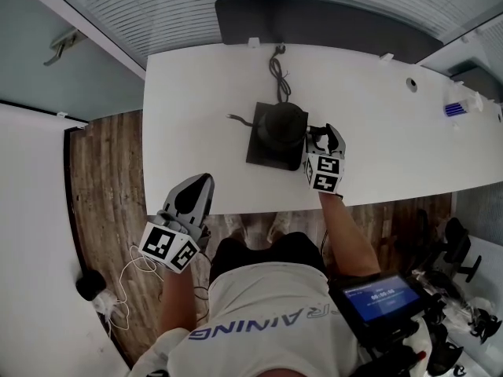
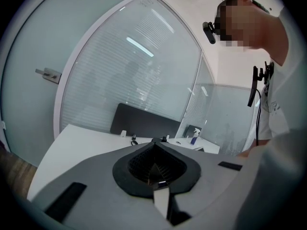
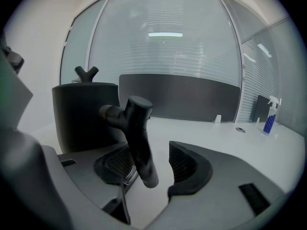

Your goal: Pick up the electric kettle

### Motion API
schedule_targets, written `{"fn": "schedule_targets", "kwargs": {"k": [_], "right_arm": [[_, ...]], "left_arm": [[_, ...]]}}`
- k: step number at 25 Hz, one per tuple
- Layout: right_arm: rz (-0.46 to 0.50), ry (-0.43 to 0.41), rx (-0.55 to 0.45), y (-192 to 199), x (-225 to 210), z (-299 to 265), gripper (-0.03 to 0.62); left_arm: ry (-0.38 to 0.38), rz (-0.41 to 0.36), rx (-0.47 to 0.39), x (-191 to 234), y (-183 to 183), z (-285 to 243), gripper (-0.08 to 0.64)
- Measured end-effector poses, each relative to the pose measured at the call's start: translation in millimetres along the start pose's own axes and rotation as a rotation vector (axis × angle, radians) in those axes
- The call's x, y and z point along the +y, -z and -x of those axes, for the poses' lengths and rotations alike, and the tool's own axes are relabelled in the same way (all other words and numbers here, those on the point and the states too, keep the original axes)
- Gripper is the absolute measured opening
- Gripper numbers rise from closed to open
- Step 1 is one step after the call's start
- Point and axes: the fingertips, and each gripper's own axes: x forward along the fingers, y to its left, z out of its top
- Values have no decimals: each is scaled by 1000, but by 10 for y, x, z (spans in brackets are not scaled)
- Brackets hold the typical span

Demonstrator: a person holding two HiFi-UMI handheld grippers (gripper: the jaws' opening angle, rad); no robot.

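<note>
Black cylindrical electric kettle point(image 1: 281, 124) on a black square base point(image 1: 263, 154), mid white table point(image 1: 196, 93). Right gripper point(image 1: 324, 135), at the kettle's 3 o'clock, has its jaws wide astride the rigid black handle point(image 3: 137, 133). Left gripper point(image 1: 200, 185), at 7 o'clock, is closed and empty. The kettle is probably heavy, so grip the handle high.

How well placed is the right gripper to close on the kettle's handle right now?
Probably well placed, yes. The right gripper has its jaws apart, and the handle of the kettle stands between them, nearer one jaw than the other. Nothing else sits in the gap, so closing should catch it.
</note>
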Motion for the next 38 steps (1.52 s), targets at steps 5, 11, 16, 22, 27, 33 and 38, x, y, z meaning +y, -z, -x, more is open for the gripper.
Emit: {"fn": "schedule_targets", "kwargs": {"k": [5,11,16,22,27,33,38], "right_arm": [[20,27,-14,-72,28,-92,162],[35,40,-29,-124,43,-166,130],[50,41,-29,-148,59,-207,101],[77,36,-24,-175,100,-209,44],[75,42,-6,-176,108,-218,38],[55,71,-21,-200,71,-216,38],[42,84,-12,-252,56,-203,40]], "left_arm": [[-8,5,-9,52,-28,7,17],[-5,6,-2,79,-9,0,17],[-9,17,3,98,-11,-12,17],[-8,21,-6,95,-67,-13,17],[-14,30,5,91,-20,17,17],[-25,38,19,135,44,53,17],[-21,49,25,164,83,52,17]]}}
